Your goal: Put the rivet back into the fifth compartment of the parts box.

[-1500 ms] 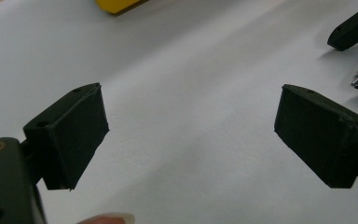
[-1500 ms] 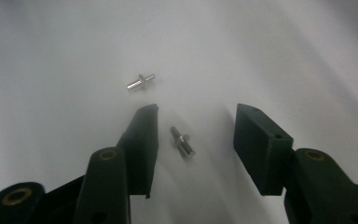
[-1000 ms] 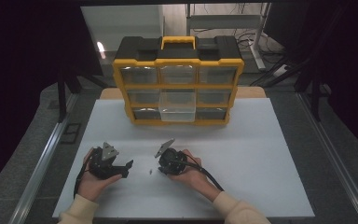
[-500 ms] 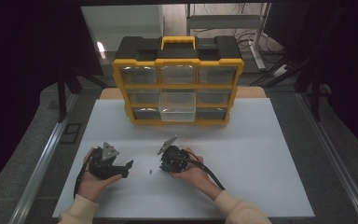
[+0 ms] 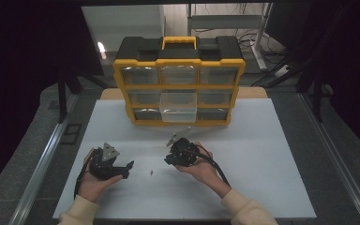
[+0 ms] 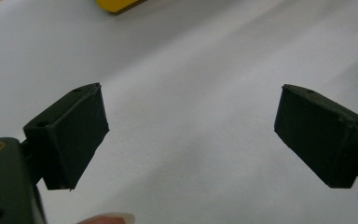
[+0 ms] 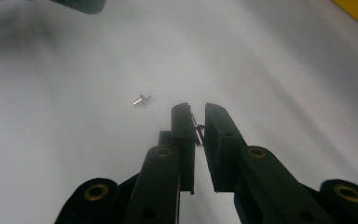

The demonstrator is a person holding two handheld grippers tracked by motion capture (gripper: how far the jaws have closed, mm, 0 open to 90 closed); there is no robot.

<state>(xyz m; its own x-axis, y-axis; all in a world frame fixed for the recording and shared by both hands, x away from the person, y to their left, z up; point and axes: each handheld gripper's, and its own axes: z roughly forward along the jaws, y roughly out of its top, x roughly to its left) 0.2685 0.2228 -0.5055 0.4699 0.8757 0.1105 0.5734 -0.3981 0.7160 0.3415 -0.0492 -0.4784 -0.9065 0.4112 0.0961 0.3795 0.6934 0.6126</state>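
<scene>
The right hand-held gripper (image 7: 196,122) is clenched on a small metal pin (image 7: 197,135), above the white desk (image 7: 284,70). Another pin (image 7: 141,99) lies nearby. The left hand-held gripper (image 6: 191,135) is released.

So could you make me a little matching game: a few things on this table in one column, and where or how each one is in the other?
Things:
1. left claw
2. right claw
3. loose metal pin
4. clear drawer

States:
A. pulled out from the yellow organizer box
B. lying alone on the white table
C. wide open, nothing between its jaws
D. pinched on a small metal pin

Pairs: 1-C, 2-D, 3-B, 4-A
</scene>
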